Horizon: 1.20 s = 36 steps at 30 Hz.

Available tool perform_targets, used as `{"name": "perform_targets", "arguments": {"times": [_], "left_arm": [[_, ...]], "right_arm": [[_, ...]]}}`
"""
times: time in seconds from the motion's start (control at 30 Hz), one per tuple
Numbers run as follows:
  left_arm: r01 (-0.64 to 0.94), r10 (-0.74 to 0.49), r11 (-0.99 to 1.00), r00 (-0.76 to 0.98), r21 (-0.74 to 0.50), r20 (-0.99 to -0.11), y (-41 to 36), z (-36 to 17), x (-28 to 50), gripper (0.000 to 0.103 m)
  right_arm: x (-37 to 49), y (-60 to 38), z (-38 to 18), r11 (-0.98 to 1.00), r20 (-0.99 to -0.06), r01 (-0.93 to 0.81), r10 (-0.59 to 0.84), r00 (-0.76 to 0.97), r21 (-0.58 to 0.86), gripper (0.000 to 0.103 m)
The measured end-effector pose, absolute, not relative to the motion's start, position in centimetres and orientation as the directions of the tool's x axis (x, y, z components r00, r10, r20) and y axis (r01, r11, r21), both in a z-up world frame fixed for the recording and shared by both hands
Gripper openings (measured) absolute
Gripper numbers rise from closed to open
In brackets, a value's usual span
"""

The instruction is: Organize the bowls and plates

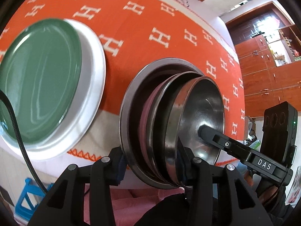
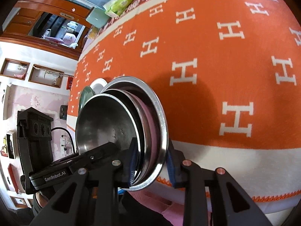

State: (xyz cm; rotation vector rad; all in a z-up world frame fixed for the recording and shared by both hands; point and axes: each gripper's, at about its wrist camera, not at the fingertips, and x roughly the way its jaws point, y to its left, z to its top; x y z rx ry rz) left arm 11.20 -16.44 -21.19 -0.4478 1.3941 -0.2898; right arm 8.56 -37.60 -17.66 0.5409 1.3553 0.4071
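Each camera looks forward along its own gripper's fingers, close over the table edge. The left wrist view faces the bowl stack (image 1: pixel 173 116) from one side, the right wrist view from the opposite side. Both share the stack (image 2: pixel 122 131), the orange cloth (image 1: pixel 135 37) and the green plate (image 1: pixel 39 79).

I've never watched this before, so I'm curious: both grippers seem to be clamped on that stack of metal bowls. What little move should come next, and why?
Probably a small joint lift, carrying the bowl stack level. The left gripper and right gripper each pinch its rim from opposite sides, so moving one alone could tip it. The green plate already sits on the white plate nearby.
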Motion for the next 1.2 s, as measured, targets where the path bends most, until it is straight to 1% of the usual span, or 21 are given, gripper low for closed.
{"name": "perform_targets", "arguments": {"times": [0.37, 0.57, 0.93, 1.2], "left_arm": [[0.027, -0.457, 0.882, 0.294, -0.47, -0.84, -13.9, -17.3, 11.1, 0.042], [0.046, -0.459, 0.879, 0.35, -0.474, -0.817, -11.5, -15.8, 10.7, 0.042], [0.066, -0.43, 0.896, 0.371, -0.438, -0.823, -6.5, -14.7, 10.3, 0.042], [0.078, -0.418, 0.905, 0.345, -0.418, -0.84, -2.0, -14.8, 10.8, 0.042]], "right_arm": [[8.3, -34.9, -13.7, 0.822, -0.773, -0.055, 0.554, 0.308, 0.567, 0.027], [8.1, -32.4, -12.0, 0.834, -0.764, -0.105, 0.541, 0.352, 0.542, 0.027], [8.3, -26.8, -11.4, 0.832, -0.749, -0.118, 0.542, 0.381, 0.542, 0.027], [8.5, -22.1, -11.3, 0.855, -0.766, -0.119, 0.507, 0.396, 0.505, 0.028]]}}
